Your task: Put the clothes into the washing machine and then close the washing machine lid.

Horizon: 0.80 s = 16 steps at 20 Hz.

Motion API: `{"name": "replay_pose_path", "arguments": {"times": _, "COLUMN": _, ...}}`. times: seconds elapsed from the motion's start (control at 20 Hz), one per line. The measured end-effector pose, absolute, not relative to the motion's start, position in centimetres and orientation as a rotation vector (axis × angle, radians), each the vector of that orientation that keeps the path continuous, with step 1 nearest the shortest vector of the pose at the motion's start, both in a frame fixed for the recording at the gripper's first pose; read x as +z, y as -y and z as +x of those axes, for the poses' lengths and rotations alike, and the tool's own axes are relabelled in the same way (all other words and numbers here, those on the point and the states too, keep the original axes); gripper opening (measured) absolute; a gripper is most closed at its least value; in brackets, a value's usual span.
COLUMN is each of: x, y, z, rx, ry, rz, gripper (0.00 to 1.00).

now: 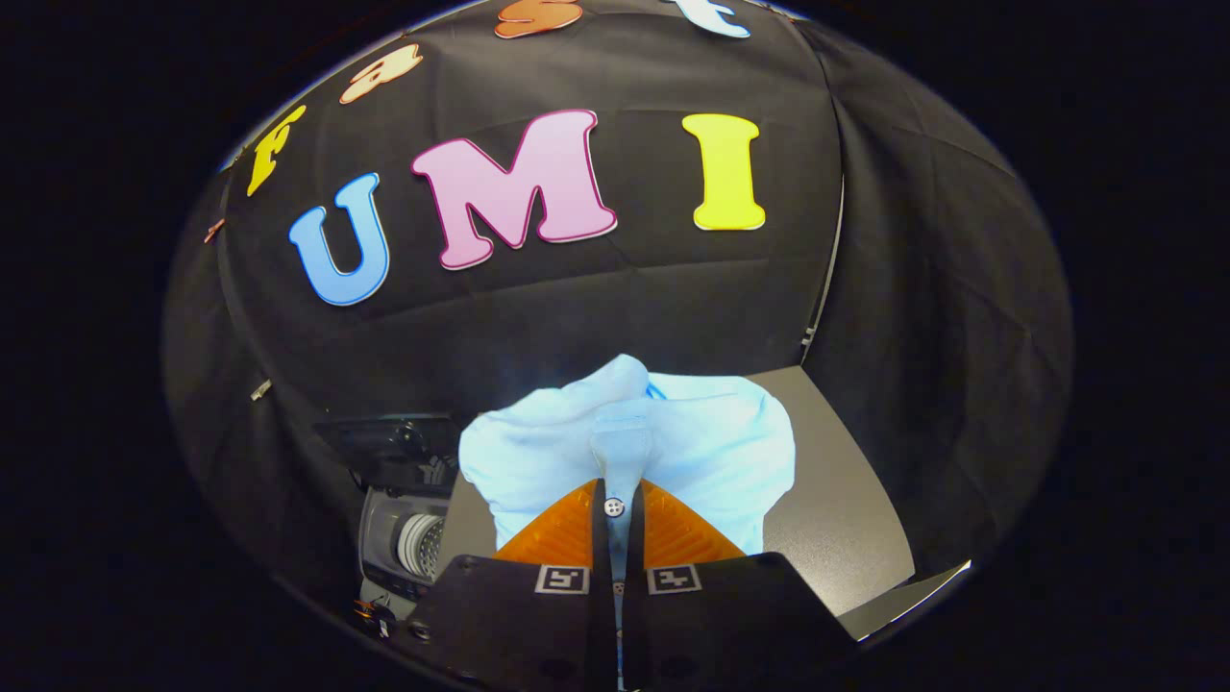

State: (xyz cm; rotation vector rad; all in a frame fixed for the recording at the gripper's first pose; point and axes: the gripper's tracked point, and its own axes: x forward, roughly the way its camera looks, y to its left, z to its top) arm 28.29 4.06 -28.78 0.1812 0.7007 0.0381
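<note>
A black cloth wall [615,317] is hung at the back of the booth, and soft folds can be seen in it. More black cloth [942,365] is hung at the side, and the two are joined at a corner. A flat grey table [836,519] is set below the cloth. A bright shine is seen on the table top.

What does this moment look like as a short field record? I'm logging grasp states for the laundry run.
tool: fingers closed together, pinching a fold of cloth
held item: light blue shirt with a white button, bunched just ahead of the fingers
washing machine: beside and below the shirt, dark lid raised, drum visible
surface: grey table behind the shirt
task stage: shirt not yet in the machine
</note>
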Motion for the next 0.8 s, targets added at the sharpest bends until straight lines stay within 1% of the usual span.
{"name": "replay_pose_path", "arguments": {"times": 0.4, "x": -18.3, "y": -9.6, "z": 27.8, "rx": 0.082, "ry": -0.554, "rz": 0.146, "gripper": 0.07}}
{"name": "replay_pose_path", "arguments": {"times": 0.6, "x": -14.7, "y": -14.2, "z": 27.1, "rx": 0.129, "ry": -0.512, "rz": 0.158, "gripper": 0.07}}
{"name": "replay_pose_path", "arguments": {"times": 0.8, "x": -12.9, "y": -19.9, "z": 26.4, "rx": 0.206, "ry": -0.503, "rz": 0.182, "gripper": 0.07}}
